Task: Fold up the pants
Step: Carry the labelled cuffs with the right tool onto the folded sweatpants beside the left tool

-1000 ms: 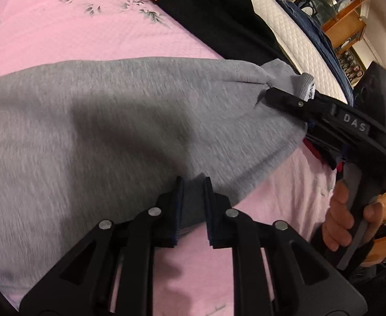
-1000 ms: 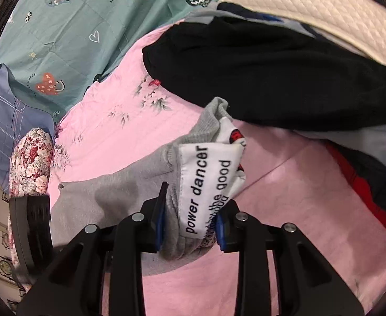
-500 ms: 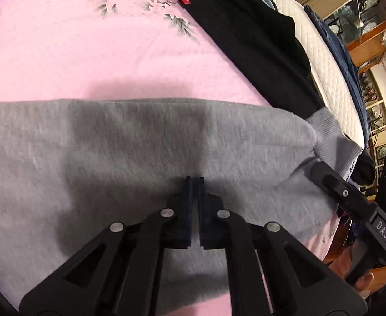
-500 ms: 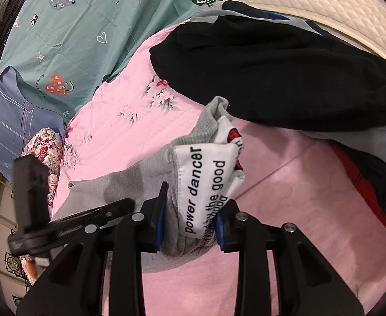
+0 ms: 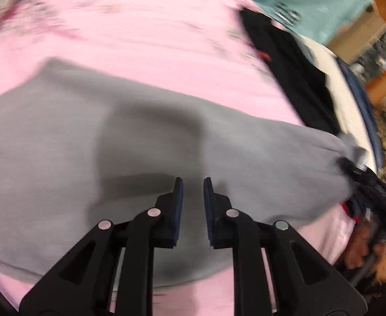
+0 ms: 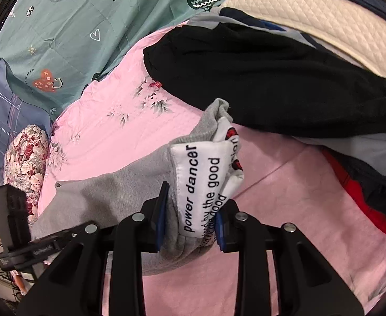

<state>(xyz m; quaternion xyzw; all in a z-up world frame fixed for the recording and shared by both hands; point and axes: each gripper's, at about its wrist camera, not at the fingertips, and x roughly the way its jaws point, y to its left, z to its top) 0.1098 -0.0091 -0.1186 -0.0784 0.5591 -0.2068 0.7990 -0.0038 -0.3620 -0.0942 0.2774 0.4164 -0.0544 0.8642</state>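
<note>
Your left tongs [image 5: 193, 184] hover just over the grey pants [image 5: 87, 158] with the jaws opening; a narrow gap shows between the blue pads [image 5: 179, 205] and no cloth is pinched there, only grey fabric lying behind them. That view is blurred. Your right tongs [image 6: 190, 210] are clamped on the bunched end of the pants [image 6: 108, 192], the white label [image 6: 200, 184] reading "power dancer" squeezed up between the pads and the grey cuff sticking out toward 12 o'clock. The pants stretch flat across the pink bedspread [image 6: 100, 137], running from the right tongs toward 9 o'clock, where the left tool's body [image 6: 14, 226] shows at the edge. In the left view the right tongs [image 5: 350, 166] sit at 3 o'clock, gripping the far end, with a hand [image 5: 361, 247] below them. A black garment [image 6: 271, 79] lies beyond the pants at 1 o'clock, just beside the cuff. A teal heart-print sheet [image 6: 74, 39] lies at 11 o'clock, a cream quilted pad [image 6: 311, 18] at 1 o'clock, and a floral pillow [image 6: 27, 158] at 9 o'clock.
</note>
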